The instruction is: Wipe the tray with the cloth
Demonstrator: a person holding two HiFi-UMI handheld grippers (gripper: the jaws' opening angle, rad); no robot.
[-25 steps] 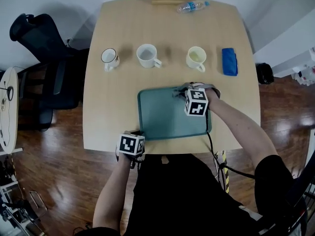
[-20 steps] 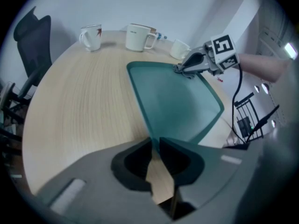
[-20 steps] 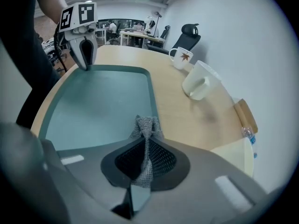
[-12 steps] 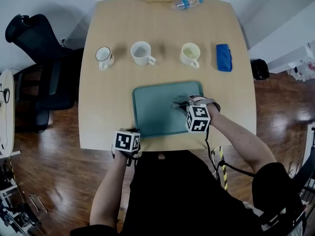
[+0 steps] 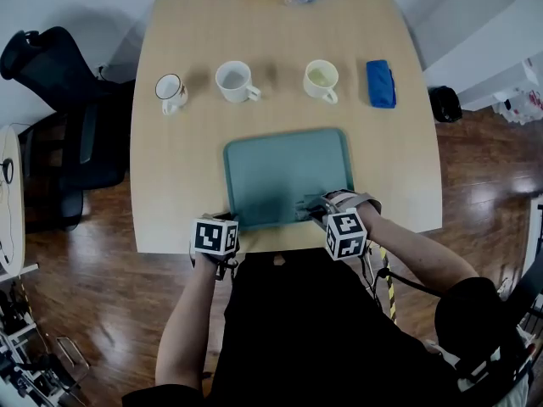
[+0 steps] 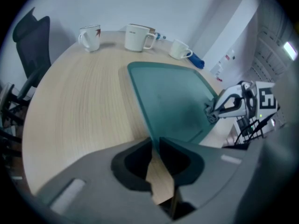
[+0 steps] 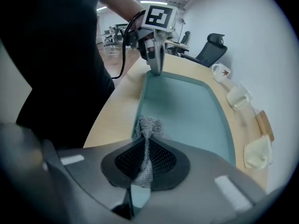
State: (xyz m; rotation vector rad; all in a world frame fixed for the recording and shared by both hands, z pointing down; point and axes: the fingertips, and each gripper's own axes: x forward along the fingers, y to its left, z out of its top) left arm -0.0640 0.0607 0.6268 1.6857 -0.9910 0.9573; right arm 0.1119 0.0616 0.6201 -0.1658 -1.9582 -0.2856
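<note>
Head view is looking bright and even, light coming softly from above. The middle mug [image 5: 233, 80] is throwing only a faint shadow on the table [image 5: 178, 168], and the wood floor [image 5: 479, 197] is catching a glossy sheen at the right. Both gripper views are bulging fisheye-style, with straight edges bending and the corners going black. Up close, the grey bodies of the left gripper [image 6: 155, 143] and right gripper [image 7: 145, 141] are going soft and out of focus. Ceiling lights [image 7: 103, 8] are glowing far back in the right gripper view, while the person's dark clothing is swallowing its left side.
</note>
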